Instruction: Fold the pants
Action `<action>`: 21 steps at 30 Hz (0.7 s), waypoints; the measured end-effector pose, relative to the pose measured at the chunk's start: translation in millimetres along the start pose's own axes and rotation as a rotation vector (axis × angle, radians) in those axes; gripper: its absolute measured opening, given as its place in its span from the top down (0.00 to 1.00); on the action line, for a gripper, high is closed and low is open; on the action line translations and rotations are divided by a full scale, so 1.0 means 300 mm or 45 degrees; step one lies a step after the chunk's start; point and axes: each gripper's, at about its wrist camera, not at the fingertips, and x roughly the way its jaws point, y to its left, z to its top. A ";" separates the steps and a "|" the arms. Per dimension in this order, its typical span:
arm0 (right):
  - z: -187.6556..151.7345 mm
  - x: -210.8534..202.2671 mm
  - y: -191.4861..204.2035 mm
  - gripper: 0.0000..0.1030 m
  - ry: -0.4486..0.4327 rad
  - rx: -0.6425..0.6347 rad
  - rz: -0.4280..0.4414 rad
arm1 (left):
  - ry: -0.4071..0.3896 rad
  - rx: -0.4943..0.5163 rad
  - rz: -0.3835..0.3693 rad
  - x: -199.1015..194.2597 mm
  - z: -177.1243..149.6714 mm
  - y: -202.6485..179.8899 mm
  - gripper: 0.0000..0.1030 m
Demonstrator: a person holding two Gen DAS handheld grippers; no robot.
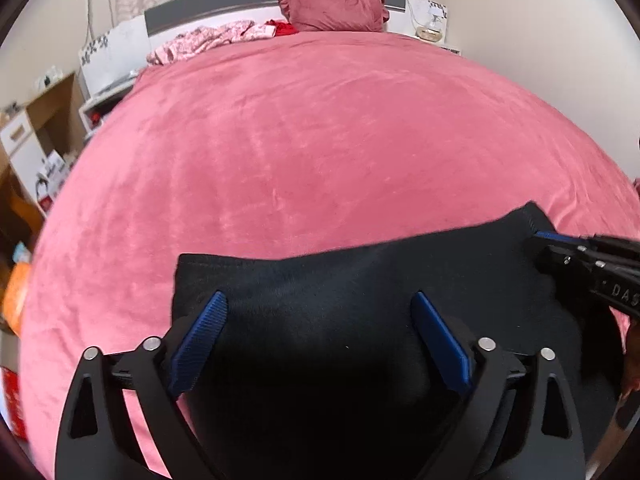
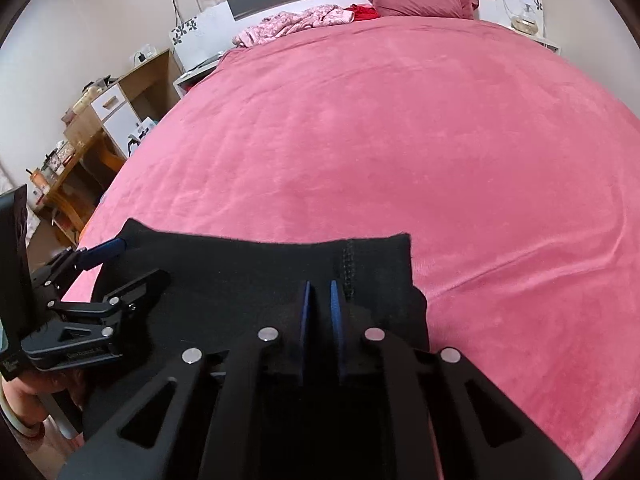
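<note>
Black pants (image 1: 360, 280) lie on the near part of a pink bed (image 1: 300, 140), their far edge running across both views. My left gripper (image 1: 320, 300) is open, its blue pads spread wide over the cloth near its left end. My right gripper (image 2: 320, 292) is shut on the pants (image 2: 248, 272) beside a stitched seam near their right corner. The right gripper's fingers (image 1: 560, 244) enter the left wrist view from the right. The left gripper (image 2: 108, 268) shows at the left of the right wrist view.
A dark pink pillow (image 1: 336, 6) and a crumpled floral garment (image 1: 208, 40) lie at the head of the pink bed (image 2: 400, 120). A wooden desk and drawers (image 2: 104, 108) stand left of the bed. A nightstand (image 1: 430, 24) is at the far right.
</note>
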 end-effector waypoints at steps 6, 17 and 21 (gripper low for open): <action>0.031 0.095 -0.038 0.95 -0.030 0.055 0.007 | 0.029 -0.003 -0.035 0.084 0.022 0.032 0.03; -0.040 -0.141 -0.083 0.60 -0.169 0.151 0.108 | -0.097 0.062 0.013 -0.037 -0.053 0.004 0.03; -0.131 -0.273 -0.096 0.49 -0.131 0.151 0.085 | -0.126 0.056 0.029 -0.123 -0.144 -0.007 0.03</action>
